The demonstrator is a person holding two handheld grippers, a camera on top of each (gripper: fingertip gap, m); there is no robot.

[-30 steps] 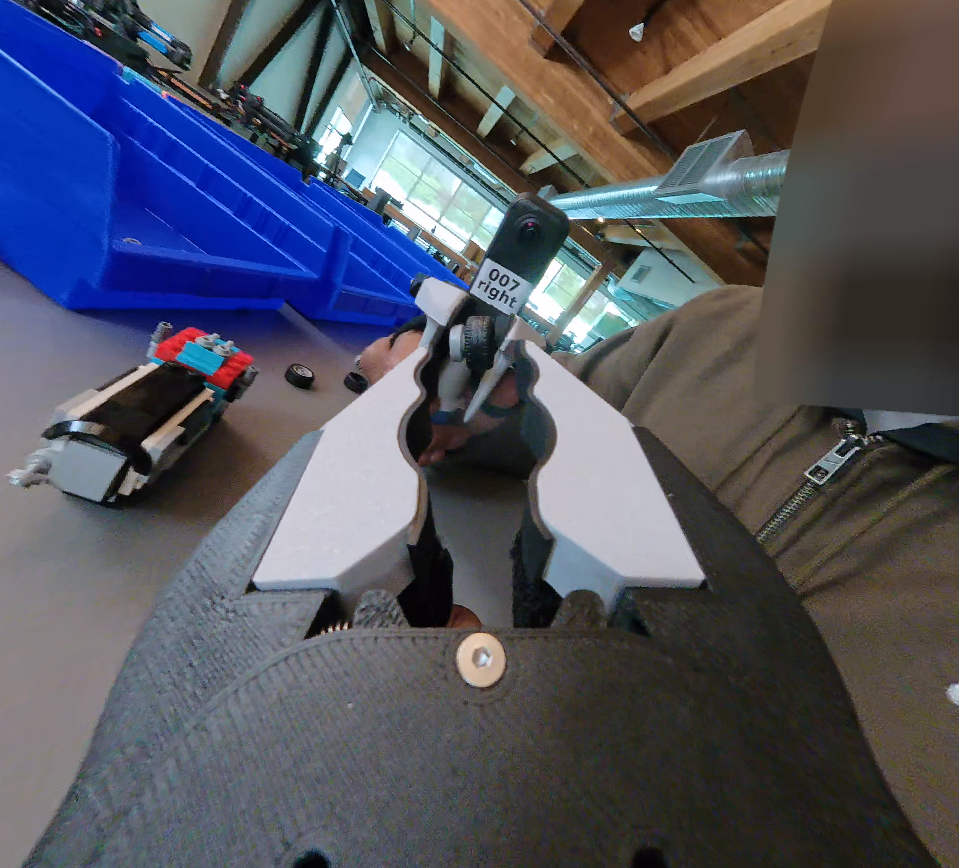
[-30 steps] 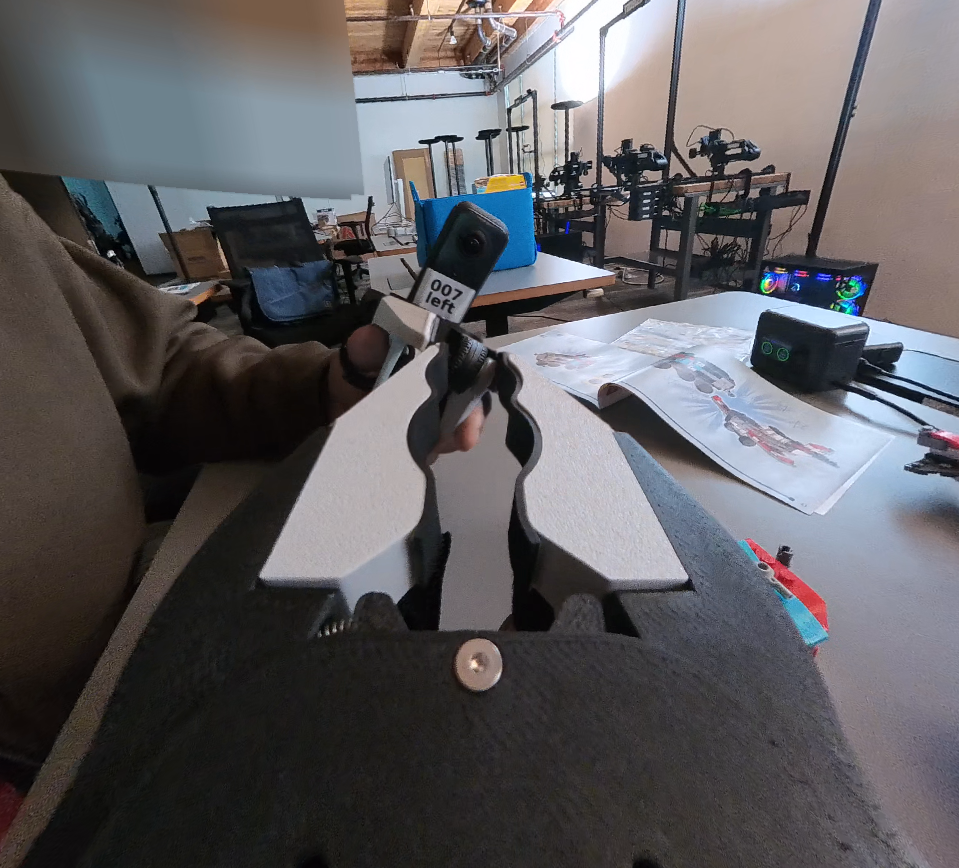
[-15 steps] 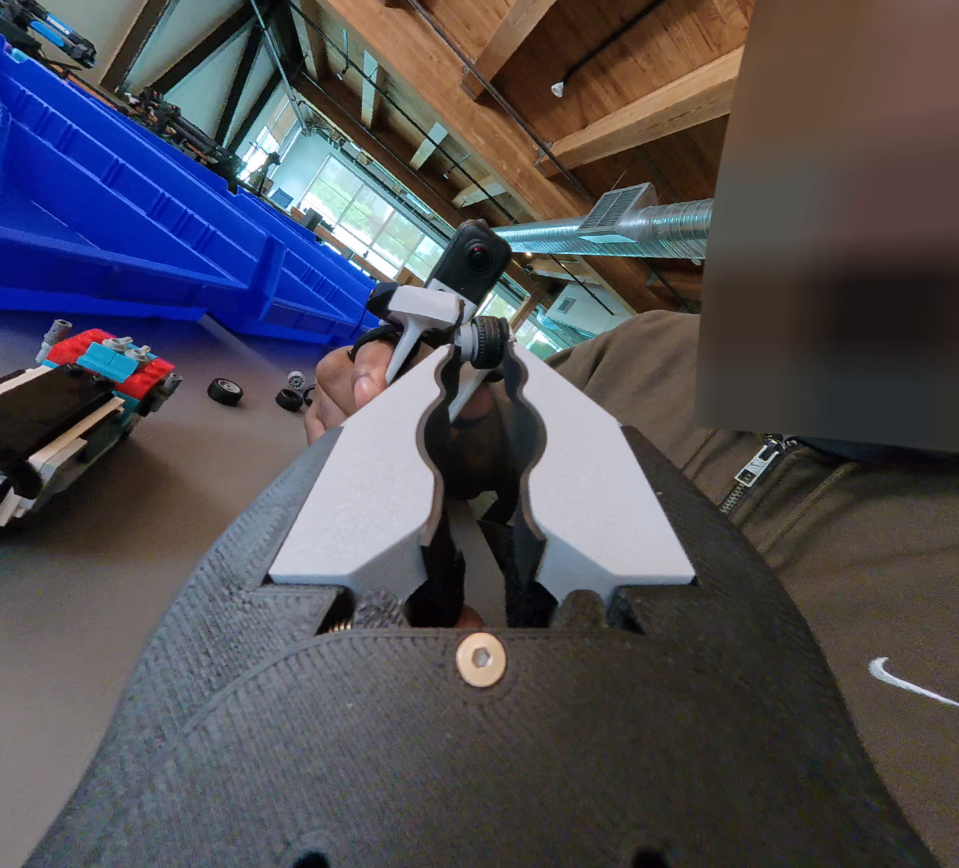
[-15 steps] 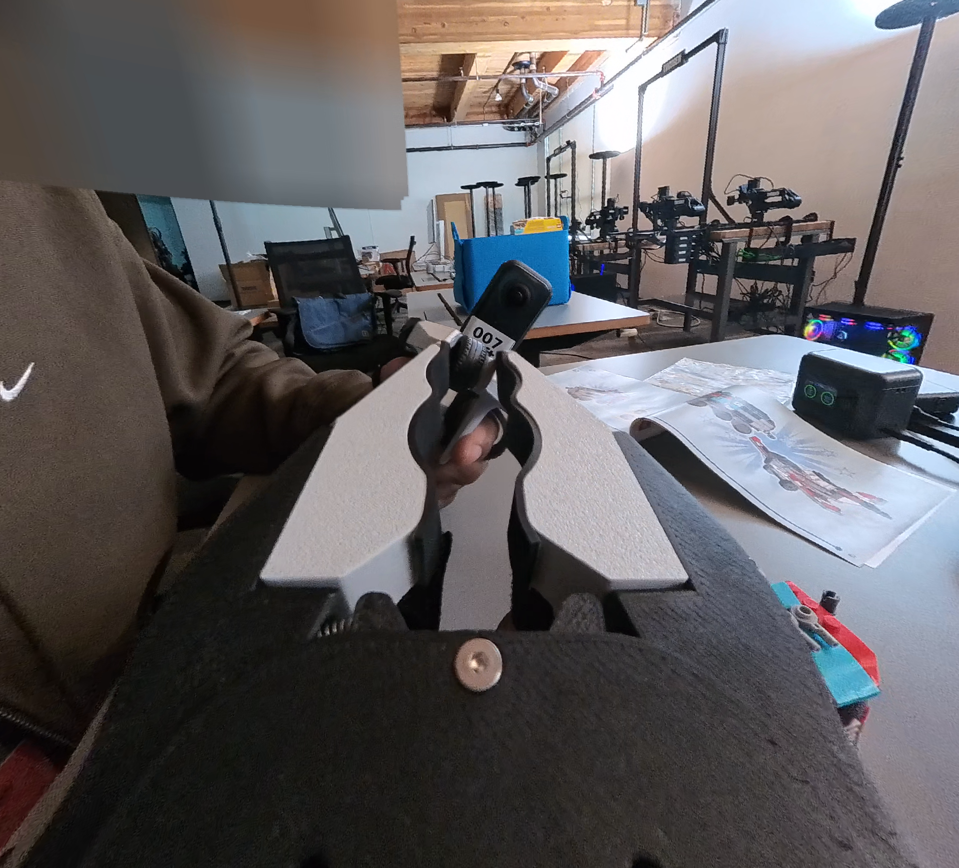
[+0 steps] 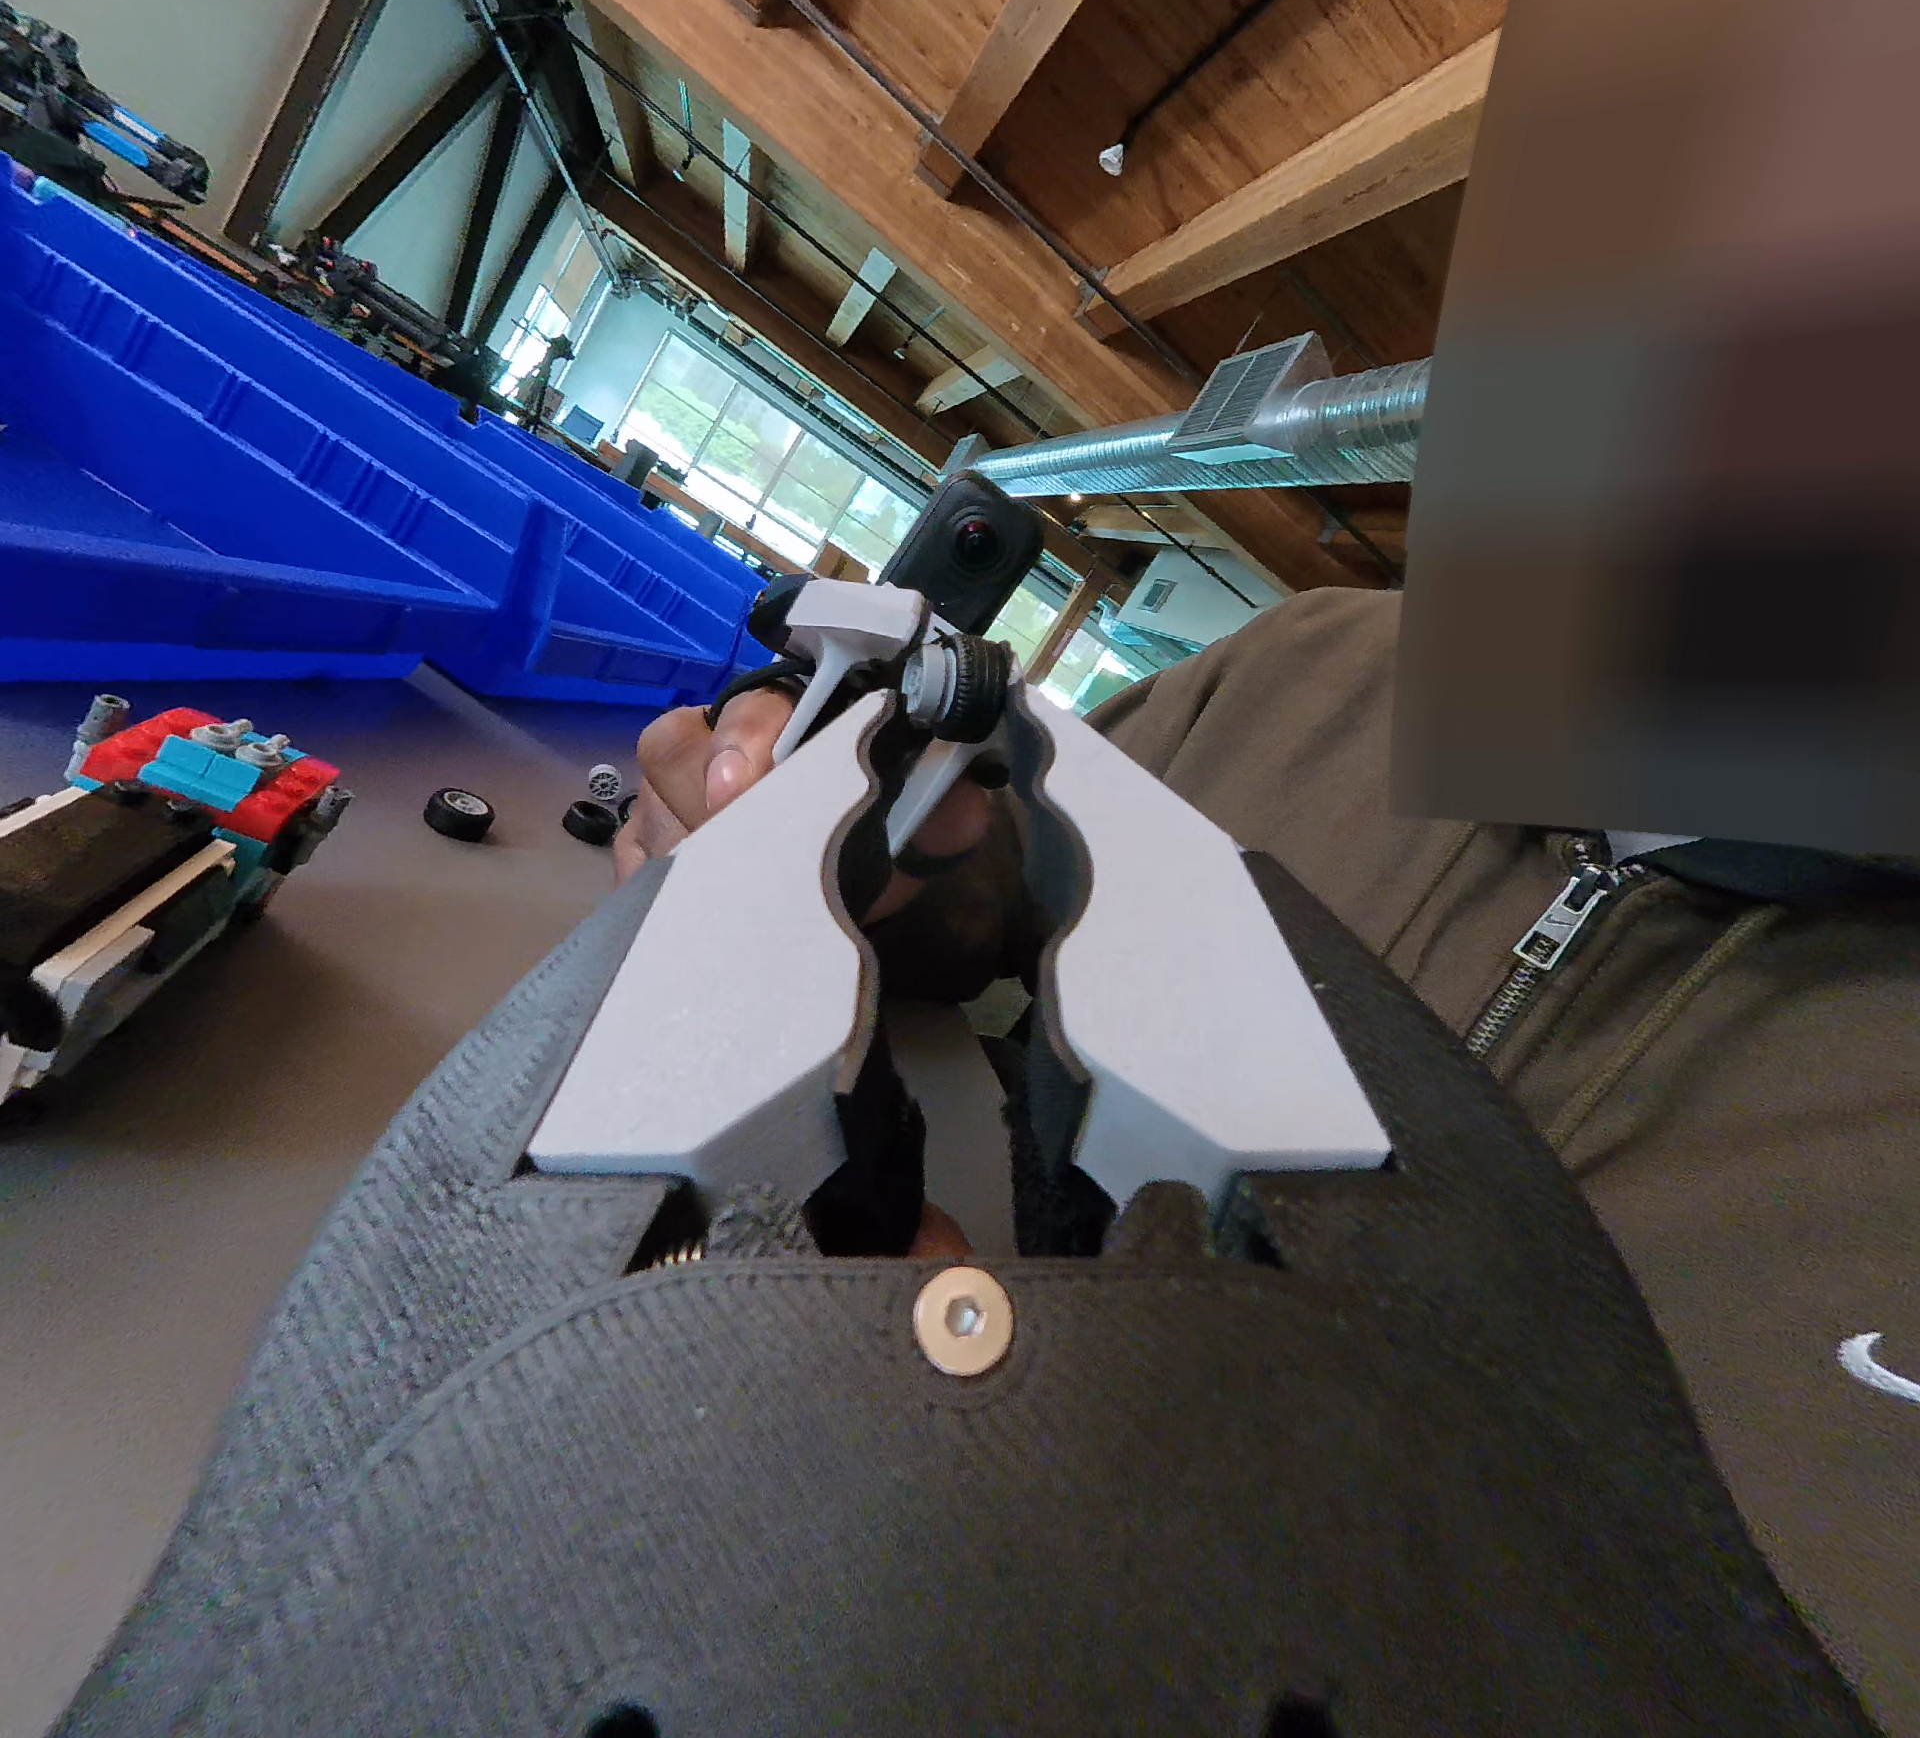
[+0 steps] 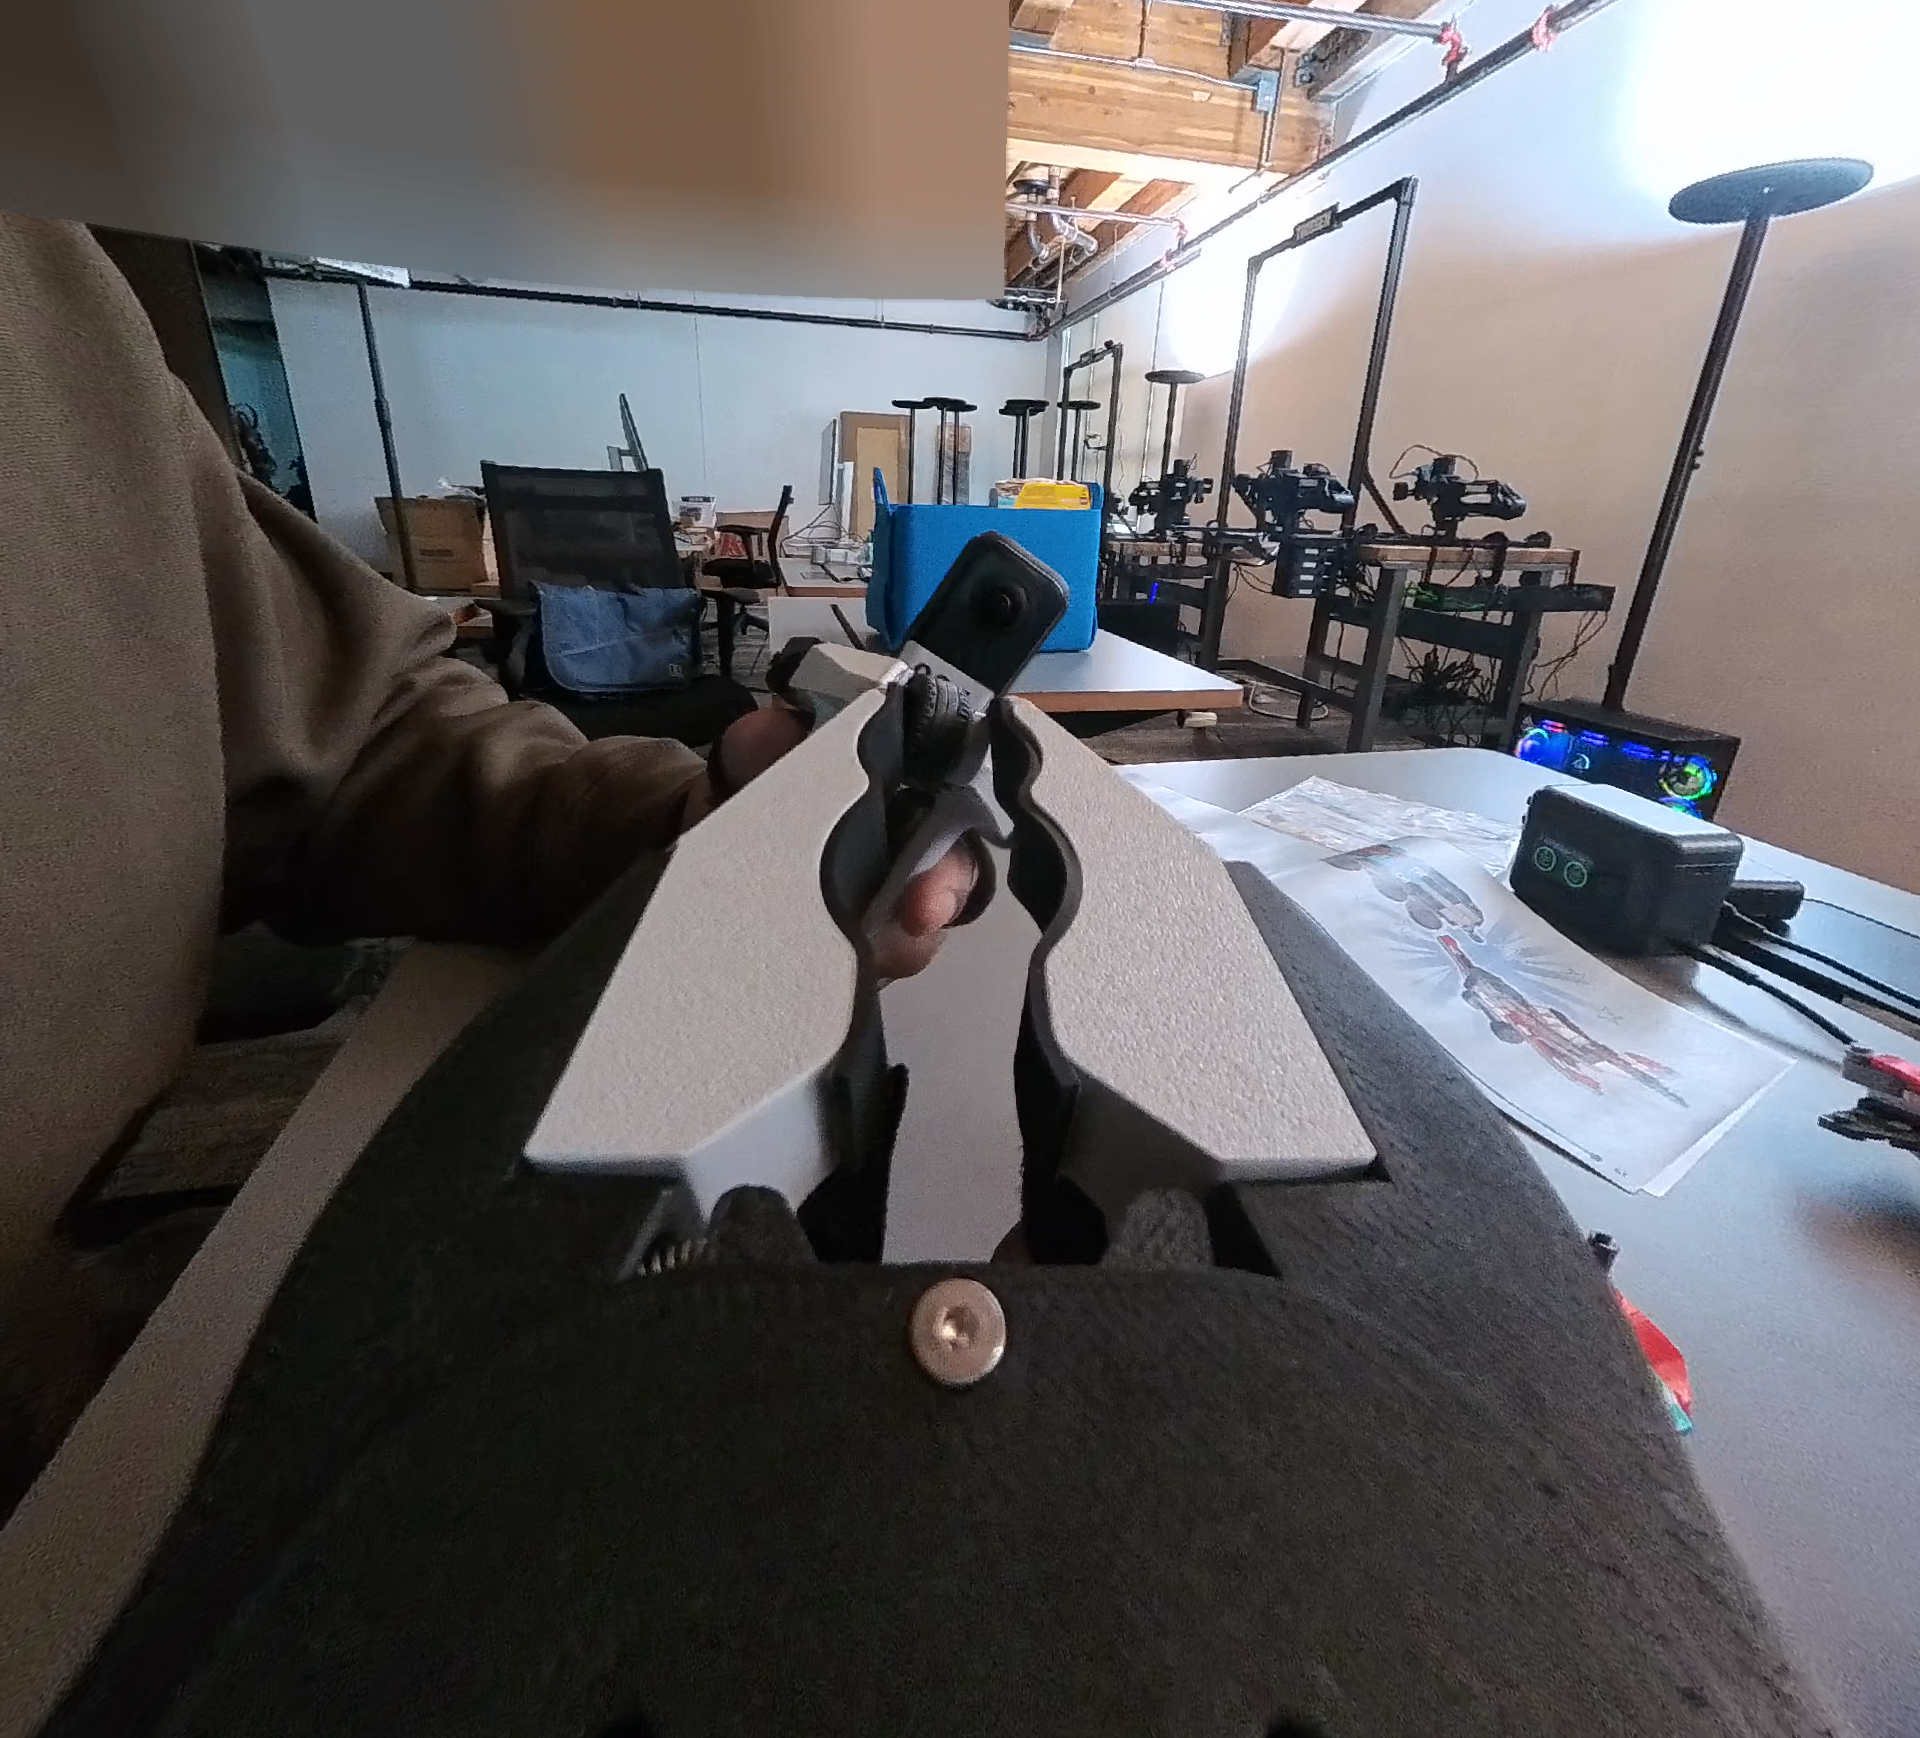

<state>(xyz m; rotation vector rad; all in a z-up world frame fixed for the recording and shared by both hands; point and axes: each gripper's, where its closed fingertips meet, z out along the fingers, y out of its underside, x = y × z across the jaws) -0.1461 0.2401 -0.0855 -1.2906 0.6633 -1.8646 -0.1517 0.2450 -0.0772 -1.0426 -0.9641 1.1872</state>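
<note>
My two grippers face each other above the grey table, tip to tip. A small wheel, a black tyre on a grey hub, sits where the tips meet. My left gripper is shut on it, one pad on the hub side and one on the tyre side. The right gripper's thin white fingers show just behind it. In the right wrist view the black tyre is pinched between the tips of my right gripper, with the left gripper's finger against it.
A part-built red, teal and black toy brick car lies at the left, with loose small wheels beside it and blue bins behind. An open instruction booklet and a black box lie to the right. The person's jacket is close by. The grippers are tip to tip, or close to it.
A second ago my left gripper stood open around the wheel held by the right gripper. It has since closed on the wheel. Both grippers have shifted slightly together.
</note>
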